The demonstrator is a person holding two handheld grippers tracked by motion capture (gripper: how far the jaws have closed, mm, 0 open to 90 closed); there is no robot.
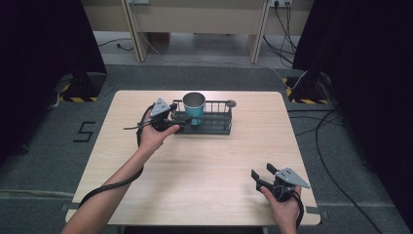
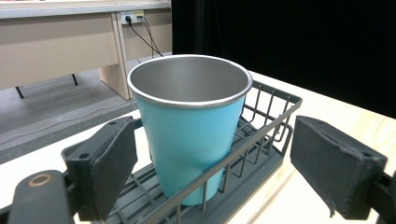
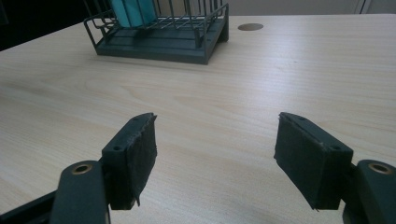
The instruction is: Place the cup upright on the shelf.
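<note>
A teal cup stands upright in the dark wire rack at the surface's far side. The left tongs reach forward, spread wide either side of it, gripping nothing. The right tongs hover near the front right corner, wide apart, empty.

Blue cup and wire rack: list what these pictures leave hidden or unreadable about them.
1. Cup: its foot, in the left gripper view, is screened by the rack's front rail; the inside bottom lies below the rim's sightline.
2. Cup in the right gripper view: cut off by the top edge.
3. Rack in the high view: its left end is covered by the left gripper.
4. Round disc by the rack: too small to identify.
</note>
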